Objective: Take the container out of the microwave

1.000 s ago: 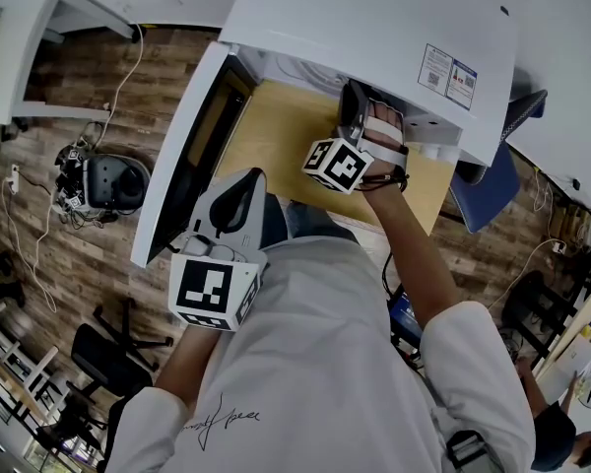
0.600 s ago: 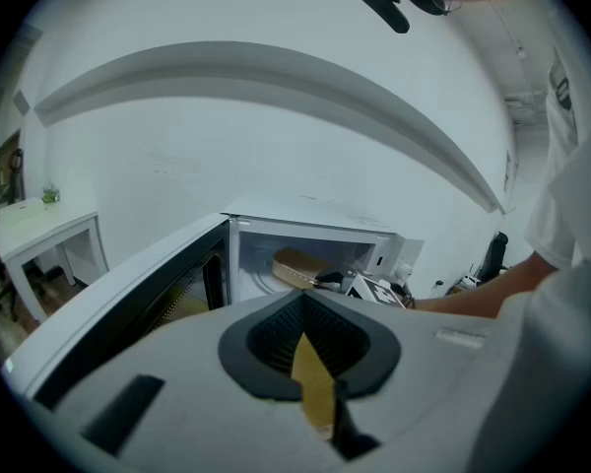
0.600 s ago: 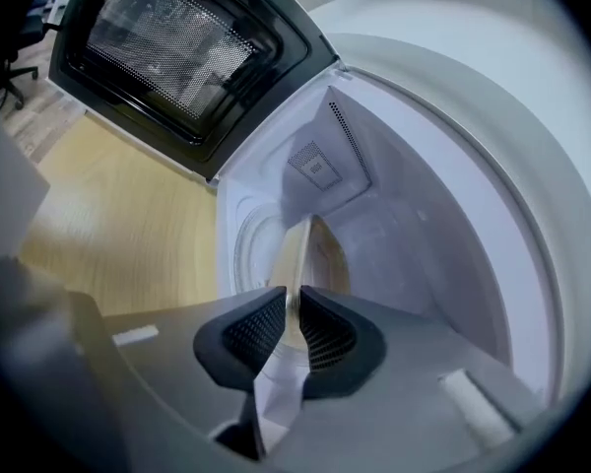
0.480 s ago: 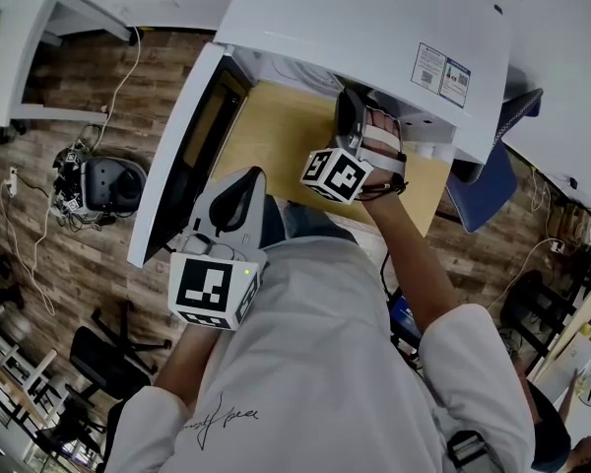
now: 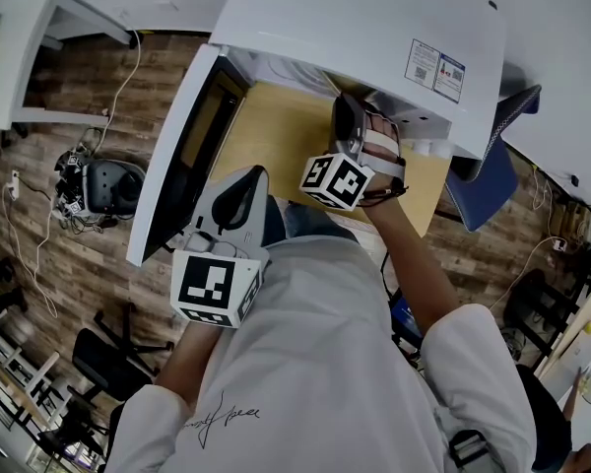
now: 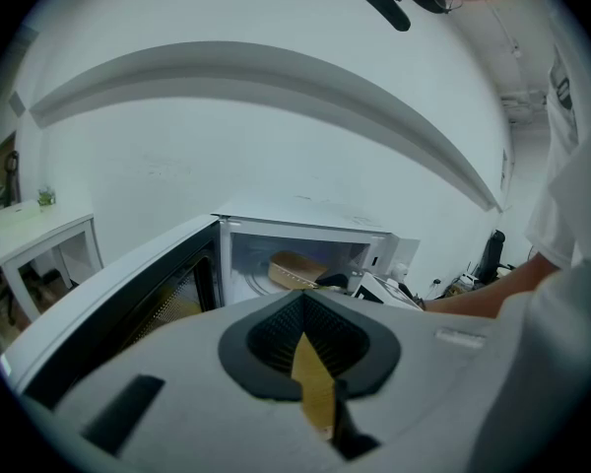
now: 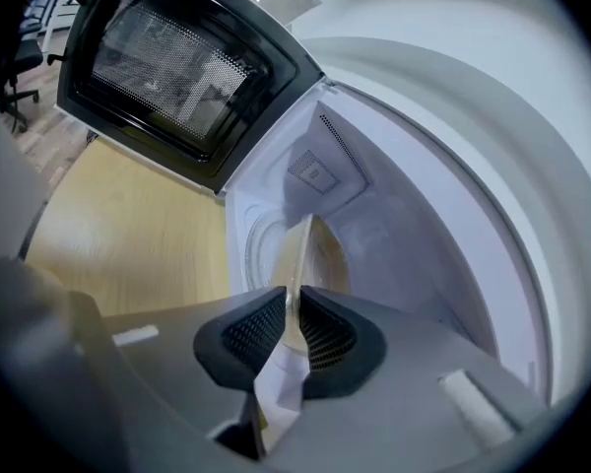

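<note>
We record a white short-sleeved shirt (image 5: 315, 363) with dark handwritten script near its left sleeve. Beyond the shirt, the left gripper (image 5: 254, 177) and right gripper (image 7: 294, 308) are grey with black ribbed pads. The left cube (image 5: 217, 289) and right cube (image 5: 337, 180) show black-and-white squares. White straps (image 5: 382, 144) are worn.

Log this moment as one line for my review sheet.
microwave: door open | container: inside cavity | right gripper: shut on container rim | left gripper: empty, outside microwave

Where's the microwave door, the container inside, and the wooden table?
white microwave door with dark window (image 7: 172, 64), right gripper view, on the mesh window.
tan container (image 6: 294, 269) inside the microwave, left gripper view, on its side.
light wooden tabletop (image 5: 276, 136), head view, on bare wood.
</note>
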`<state>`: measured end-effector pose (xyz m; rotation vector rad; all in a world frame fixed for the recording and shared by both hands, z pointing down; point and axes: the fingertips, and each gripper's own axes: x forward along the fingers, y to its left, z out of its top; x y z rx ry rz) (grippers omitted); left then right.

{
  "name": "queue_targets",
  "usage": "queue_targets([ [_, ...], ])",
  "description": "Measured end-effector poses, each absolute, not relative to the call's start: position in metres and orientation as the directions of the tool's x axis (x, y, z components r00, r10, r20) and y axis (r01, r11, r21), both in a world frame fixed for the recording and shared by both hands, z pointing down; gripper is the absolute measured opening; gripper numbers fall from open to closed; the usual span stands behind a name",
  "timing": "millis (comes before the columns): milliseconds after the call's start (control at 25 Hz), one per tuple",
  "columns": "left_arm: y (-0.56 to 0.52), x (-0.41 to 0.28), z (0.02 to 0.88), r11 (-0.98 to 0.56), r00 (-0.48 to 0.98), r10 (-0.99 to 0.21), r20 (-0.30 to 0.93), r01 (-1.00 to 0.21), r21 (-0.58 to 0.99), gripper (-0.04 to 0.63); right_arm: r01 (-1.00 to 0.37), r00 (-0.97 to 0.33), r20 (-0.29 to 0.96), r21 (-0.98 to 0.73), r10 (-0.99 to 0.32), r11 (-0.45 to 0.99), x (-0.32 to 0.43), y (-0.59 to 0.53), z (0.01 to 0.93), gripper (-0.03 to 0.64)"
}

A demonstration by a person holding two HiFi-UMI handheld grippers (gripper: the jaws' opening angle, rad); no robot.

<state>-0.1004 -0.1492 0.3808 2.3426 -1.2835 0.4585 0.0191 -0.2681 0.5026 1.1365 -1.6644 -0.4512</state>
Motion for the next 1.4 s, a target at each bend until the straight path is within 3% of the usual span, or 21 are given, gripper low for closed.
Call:
queue_targets([
  [1400,-0.137,-0.091,0.376,-0.463,0.502,-0.733,0.458,-0.862,0.204,-0.006,-0.583,-0.192,0.582,0.58,-0.79,0.569,0.016,-0.222,0.477,0.058],
])
